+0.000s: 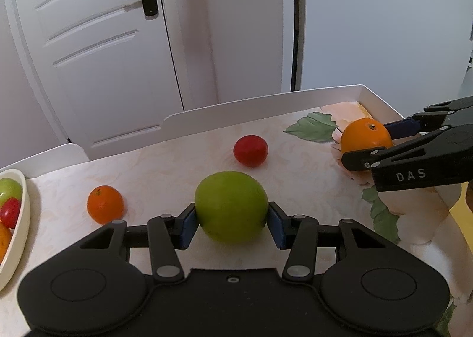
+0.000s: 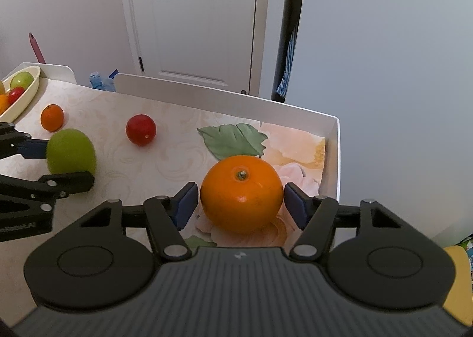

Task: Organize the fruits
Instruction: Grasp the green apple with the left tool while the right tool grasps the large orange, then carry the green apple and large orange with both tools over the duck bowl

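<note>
Left tool (image 1: 232, 219) straddles the round green apple (image 1: 231, 206) at lower centre of its view, both blue pads touching the fruit's sides, so it looks clamped on it. In the right wrist view the right tool (image 2: 241, 202) brackets the large smooth orange (image 2: 241, 193) at centre frame, but a gap shows beside each pad: spread, not yet gripping.

Both fruits are round and glossy, so a grip off the widest line could squeeze one out and send it rolling across the floral-patterned desk (image 2: 165, 165). The small red round fruit (image 1: 250, 150) and the small tangerine (image 1: 105, 204) lie loose near the apple and could be knocked. The cream oval dish (image 1: 25, 210) at left frame edge already holds fruit, and a careless drop might bounce out.
</note>
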Demonstrator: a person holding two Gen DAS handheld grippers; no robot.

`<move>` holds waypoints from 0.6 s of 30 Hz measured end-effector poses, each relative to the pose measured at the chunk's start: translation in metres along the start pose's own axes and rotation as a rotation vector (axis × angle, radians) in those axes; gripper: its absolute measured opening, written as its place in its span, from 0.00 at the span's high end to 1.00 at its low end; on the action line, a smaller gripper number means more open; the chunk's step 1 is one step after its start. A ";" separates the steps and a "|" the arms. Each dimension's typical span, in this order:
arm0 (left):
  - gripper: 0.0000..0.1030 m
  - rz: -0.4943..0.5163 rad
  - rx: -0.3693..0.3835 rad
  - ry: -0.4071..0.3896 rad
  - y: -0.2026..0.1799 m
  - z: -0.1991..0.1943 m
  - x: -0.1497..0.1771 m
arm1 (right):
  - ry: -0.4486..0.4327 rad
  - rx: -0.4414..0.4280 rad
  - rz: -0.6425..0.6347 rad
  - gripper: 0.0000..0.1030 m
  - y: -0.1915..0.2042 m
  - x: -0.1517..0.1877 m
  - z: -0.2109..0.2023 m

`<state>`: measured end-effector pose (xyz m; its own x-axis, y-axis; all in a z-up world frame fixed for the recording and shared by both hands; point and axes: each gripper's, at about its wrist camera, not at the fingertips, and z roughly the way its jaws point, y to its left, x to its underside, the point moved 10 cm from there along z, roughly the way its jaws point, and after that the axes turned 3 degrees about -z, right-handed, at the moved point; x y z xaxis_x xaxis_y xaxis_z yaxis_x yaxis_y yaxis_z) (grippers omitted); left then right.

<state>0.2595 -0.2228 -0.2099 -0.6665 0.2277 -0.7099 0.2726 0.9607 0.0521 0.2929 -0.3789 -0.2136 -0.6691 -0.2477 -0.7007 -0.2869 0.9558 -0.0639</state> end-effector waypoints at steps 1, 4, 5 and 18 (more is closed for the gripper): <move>0.48 -0.001 -0.001 -0.002 0.001 -0.001 0.001 | 0.002 0.006 -0.004 0.26 0.000 0.000 0.000; 0.48 -0.008 -0.005 -0.009 0.005 -0.007 0.002 | 0.004 0.013 -0.019 0.27 0.002 -0.001 0.000; 0.48 -0.012 -0.005 -0.011 0.006 -0.009 0.002 | 0.004 0.013 -0.017 0.27 0.002 -0.001 -0.001; 0.48 -0.079 -0.044 -0.068 0.032 -0.055 -0.002 | -0.059 -0.042 -0.025 0.28 0.035 -0.023 -0.036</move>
<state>0.2310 -0.1842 -0.1682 -0.6355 0.1407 -0.7592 0.1890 0.9817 0.0237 0.2738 -0.3449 -0.1740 -0.6201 -0.2605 -0.7400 -0.3324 0.9417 -0.0530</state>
